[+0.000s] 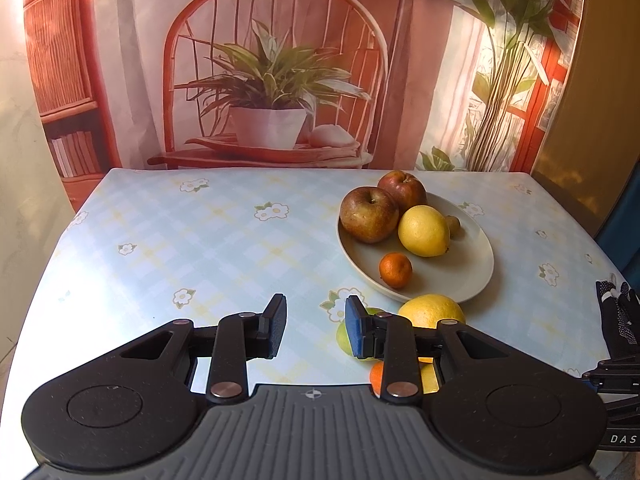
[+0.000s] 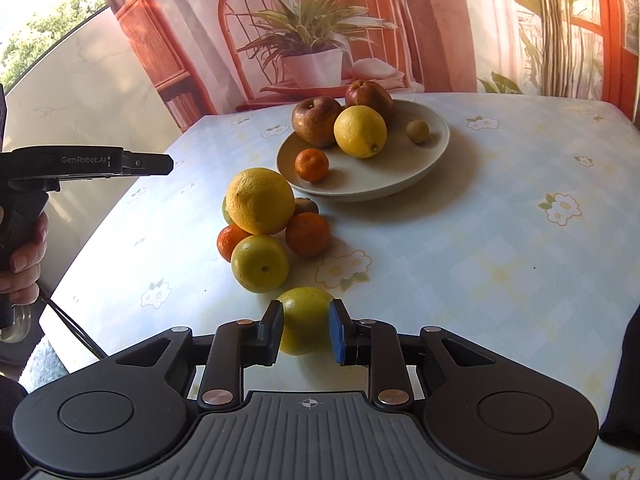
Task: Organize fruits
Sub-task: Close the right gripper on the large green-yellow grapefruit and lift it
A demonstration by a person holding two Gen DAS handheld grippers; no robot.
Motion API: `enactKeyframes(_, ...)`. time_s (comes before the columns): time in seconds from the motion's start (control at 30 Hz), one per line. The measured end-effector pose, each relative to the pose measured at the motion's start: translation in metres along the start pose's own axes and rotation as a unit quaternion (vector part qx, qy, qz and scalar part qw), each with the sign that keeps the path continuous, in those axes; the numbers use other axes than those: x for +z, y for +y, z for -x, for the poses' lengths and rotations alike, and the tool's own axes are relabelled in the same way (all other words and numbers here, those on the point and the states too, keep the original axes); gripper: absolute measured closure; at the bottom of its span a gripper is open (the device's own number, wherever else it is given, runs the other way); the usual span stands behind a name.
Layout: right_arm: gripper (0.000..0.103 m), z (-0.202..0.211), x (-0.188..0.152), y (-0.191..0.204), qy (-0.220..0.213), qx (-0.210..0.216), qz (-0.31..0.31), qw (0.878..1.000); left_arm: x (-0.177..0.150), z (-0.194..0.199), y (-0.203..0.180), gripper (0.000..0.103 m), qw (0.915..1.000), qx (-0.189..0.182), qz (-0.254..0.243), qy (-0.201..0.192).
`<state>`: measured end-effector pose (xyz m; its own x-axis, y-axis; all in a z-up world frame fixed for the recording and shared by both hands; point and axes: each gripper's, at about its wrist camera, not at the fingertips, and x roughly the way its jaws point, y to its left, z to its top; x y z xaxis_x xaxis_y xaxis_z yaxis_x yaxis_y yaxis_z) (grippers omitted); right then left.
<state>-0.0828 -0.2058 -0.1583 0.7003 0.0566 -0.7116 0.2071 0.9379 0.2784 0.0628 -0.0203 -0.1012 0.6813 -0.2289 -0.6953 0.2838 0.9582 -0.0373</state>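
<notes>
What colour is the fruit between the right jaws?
Yellow-green; the fruit shows best in the right wrist view.

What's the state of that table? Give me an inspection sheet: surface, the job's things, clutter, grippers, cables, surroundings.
Surface: table under a pale checked cloth with flowers.
Job's things: plate holding two apples, a lemon, a mandarin and a small brown fruit; loose pile of citrus on the cloth beside the plate.
Clutter: nothing seen on the table.
Grippers: left gripper closed down, nothing between its fingers; right gripper shut on a yellow citrus resting on the cloth.
Cables: thin dark cable below the left hand.
Surroundings: printed backdrop of a chair and potted plant.
</notes>
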Motion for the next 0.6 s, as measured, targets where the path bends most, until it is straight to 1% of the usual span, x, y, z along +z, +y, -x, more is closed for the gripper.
enactKeyframes(0.37,0.076,0.005,-0.012,-0.003,0.029,0.011,-0.011,0.999,-0.002,-0.001,-0.002,0.069,0.9999,-0.011,-0.001,0.002)
enactKeyframes(0.5,0.07,0.001,-0.014,0.001,0.056,0.01,-0.009,0.998,-0.003,-0.002,-0.002,0.069,0.9999,-0.013,-0.002,0.002)
enactKeyframes(0.6,0.067,-0.001,-0.015,0.007,0.071,-0.002,0.002,0.997,-0.003,-0.001,-0.001,0.069,0.9999,-0.015,0.0,0.0)
